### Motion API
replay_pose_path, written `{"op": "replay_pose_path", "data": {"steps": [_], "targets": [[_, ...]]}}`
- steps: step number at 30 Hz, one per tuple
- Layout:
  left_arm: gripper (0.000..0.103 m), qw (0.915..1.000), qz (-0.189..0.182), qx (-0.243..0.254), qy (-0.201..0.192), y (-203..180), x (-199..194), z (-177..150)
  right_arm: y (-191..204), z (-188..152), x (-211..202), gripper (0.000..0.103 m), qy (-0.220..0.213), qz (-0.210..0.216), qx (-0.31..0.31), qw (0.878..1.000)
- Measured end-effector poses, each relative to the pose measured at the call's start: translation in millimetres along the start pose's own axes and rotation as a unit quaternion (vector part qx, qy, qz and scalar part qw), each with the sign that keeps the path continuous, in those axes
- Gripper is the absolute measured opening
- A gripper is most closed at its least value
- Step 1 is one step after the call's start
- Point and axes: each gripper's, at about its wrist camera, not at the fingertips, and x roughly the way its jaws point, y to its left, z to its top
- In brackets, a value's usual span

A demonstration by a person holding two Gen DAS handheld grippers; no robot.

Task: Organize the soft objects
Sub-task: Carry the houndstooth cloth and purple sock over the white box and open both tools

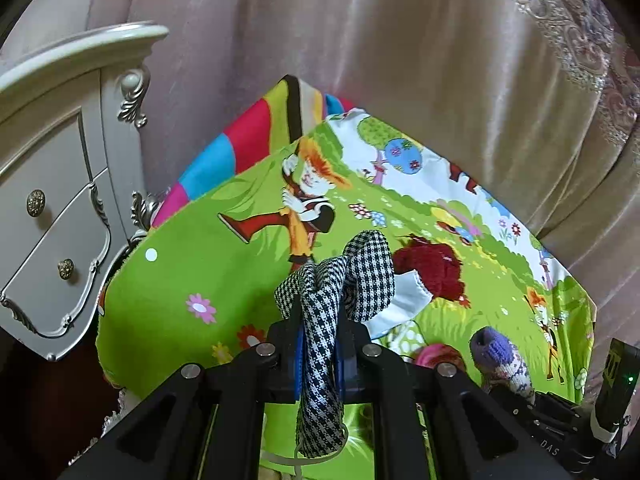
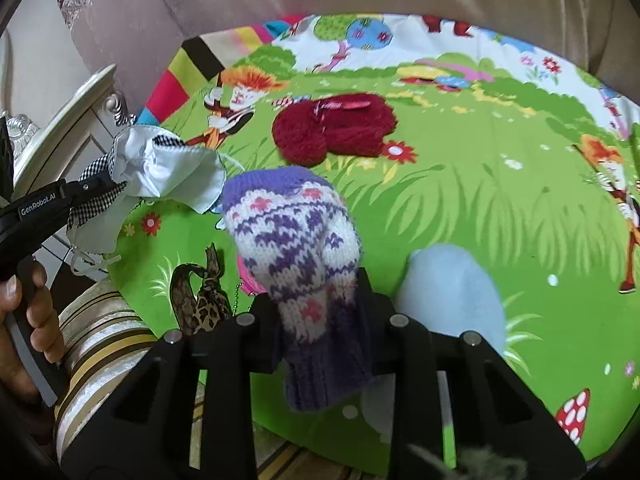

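Observation:
My left gripper (image 1: pixel 319 312) is shut on a black-and-white houndstooth cloth (image 1: pixel 340 280), held above the green cartoon-print cloth (image 1: pixel 192 248). A white face mask (image 2: pixel 168 168) hangs with the houndstooth cloth at the left gripper (image 2: pixel 100 196) in the right wrist view. My right gripper (image 2: pixel 316 292) is shut on a purple-and-white knitted mitten (image 2: pixel 296 236), which also shows in the left wrist view (image 1: pixel 502 356). A dark red knitted item (image 2: pixel 340 128) lies on the cloth beyond it. A pale blue soft item (image 2: pixel 452 292) lies just right of the right gripper.
A leopard-print fabric piece (image 2: pixel 204 300) lies at the cloth's near left edge. A white ornate nightstand (image 1: pixel 52 184) stands to the left. A beige upholstered backrest (image 1: pixel 400 60) rises behind. A striped cushion (image 2: pixel 96 344) sits at lower left.

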Motion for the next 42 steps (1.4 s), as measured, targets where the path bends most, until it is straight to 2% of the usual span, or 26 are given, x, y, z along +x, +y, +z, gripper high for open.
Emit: {"op": "replay_pose_path", "data": {"steps": [12,23,34,42], "targets": [[0.012,0.9984,-0.043,0.032,-0.020,-43.9,-40.8,-14.5,-5.2,-27.1,-61.1,0.033,-0.052,-0.042,0.011,0.998],[0.012,0.9910,-0.105,0.082,-0.016,-106.7,-73.6,-36.5,-28.8,-59.0,-120.1,0.033,-0.090,-0.094,0.048,0.990],[0.012,0.9748,-0.170,0.144,0.003,-182.4,-98.3,-72.7,-74.3,-106.9,-182.1,0.033,-0.125,-0.131,0.108,0.978],[0.012,0.9560,-0.218,0.193,0.039,-240.8,-107.2,-110.0,-118.0,-151.8,-228.1,0.033,-0.139,-0.180,0.155,0.961]]}}
